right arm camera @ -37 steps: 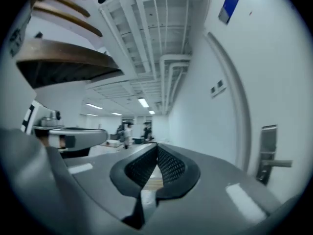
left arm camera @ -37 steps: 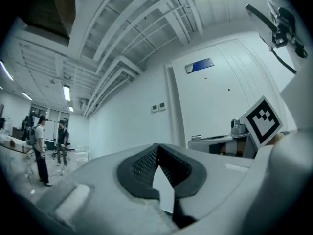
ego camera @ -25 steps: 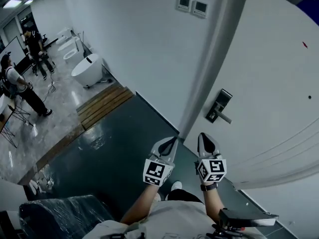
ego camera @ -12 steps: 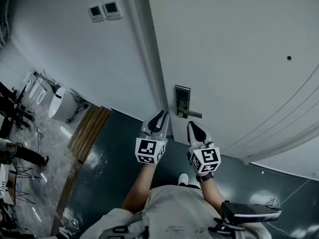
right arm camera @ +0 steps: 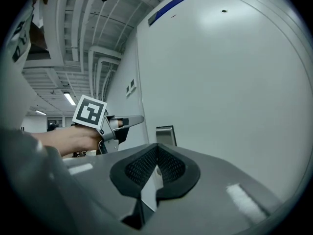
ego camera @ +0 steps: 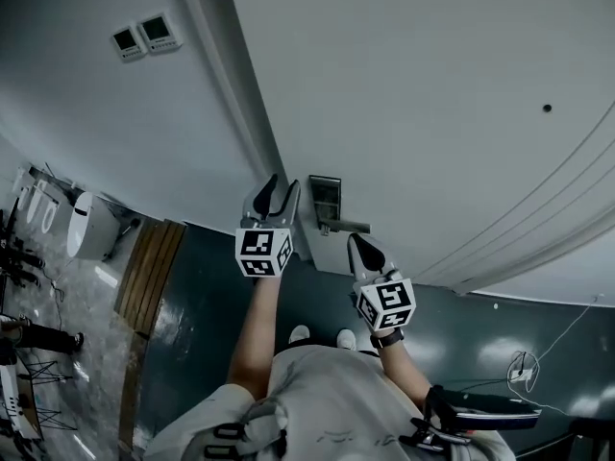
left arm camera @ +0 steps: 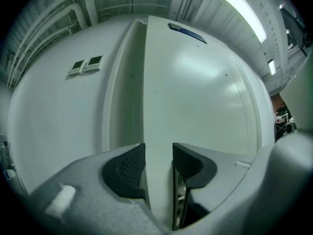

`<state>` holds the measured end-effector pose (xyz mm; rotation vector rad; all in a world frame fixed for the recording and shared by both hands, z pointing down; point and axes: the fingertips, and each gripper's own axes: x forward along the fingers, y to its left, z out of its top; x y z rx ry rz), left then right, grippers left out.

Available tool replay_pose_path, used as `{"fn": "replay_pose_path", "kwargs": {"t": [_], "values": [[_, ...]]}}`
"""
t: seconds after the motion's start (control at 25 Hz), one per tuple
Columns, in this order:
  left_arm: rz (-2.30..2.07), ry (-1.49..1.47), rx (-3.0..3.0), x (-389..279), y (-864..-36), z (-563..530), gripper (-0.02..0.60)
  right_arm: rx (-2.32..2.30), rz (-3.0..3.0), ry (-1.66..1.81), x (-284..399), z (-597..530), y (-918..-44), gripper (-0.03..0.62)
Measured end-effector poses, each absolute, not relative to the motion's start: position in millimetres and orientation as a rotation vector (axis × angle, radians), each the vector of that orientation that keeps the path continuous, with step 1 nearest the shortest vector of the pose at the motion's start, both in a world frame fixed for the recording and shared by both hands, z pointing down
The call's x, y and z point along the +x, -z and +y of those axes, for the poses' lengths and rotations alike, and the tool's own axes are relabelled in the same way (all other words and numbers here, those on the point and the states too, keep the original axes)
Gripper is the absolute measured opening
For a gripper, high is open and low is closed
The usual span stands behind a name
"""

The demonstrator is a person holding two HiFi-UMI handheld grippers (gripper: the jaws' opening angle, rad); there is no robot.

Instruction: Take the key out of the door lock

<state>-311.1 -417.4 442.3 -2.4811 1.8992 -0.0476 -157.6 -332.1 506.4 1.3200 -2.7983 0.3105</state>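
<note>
Facing the door point(ego camera: 432, 84), lock point(ego camera: 325, 200) near its edge; left gripper point(ego camera: 276, 188) just beside it, jaws opening on nothing; right gripper point(ego camera: 360, 245) lower, jaws pressed together, empty. Key, probably in the lock, is too small to see: light, stiff; pinch its bow.

The door point(ego camera: 432, 113) fills the whole right side. The door frame point(ego camera: 240, 104) runs down its left edge, with the wall point(ego camera: 77, 113) left of that. Two wall panels point(ego camera: 144, 36) sit side by side high on that wall, well apart from the frame. The lock plate point(ego camera: 324, 200) is on the door just beside the frame, and the handle point(ego camera: 351, 226) sticks out rightward from its lower part. On the floor point(ego camera: 204, 296) below the wall there's a wooden strip point(ego camera: 144, 286), with a toilet point(ego camera: 91, 227) just left of it.
</note>
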Motion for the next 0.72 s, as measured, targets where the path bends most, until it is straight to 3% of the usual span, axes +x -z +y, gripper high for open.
{"fn": "replay_pose_path", "kwargs": {"t": [0.72], "values": [[1.602, 0.052, -2.742, -305, -463, -461, 0.176, 1.502, -2.539, -0.614, -181, -342, -598, 0.023]]}}
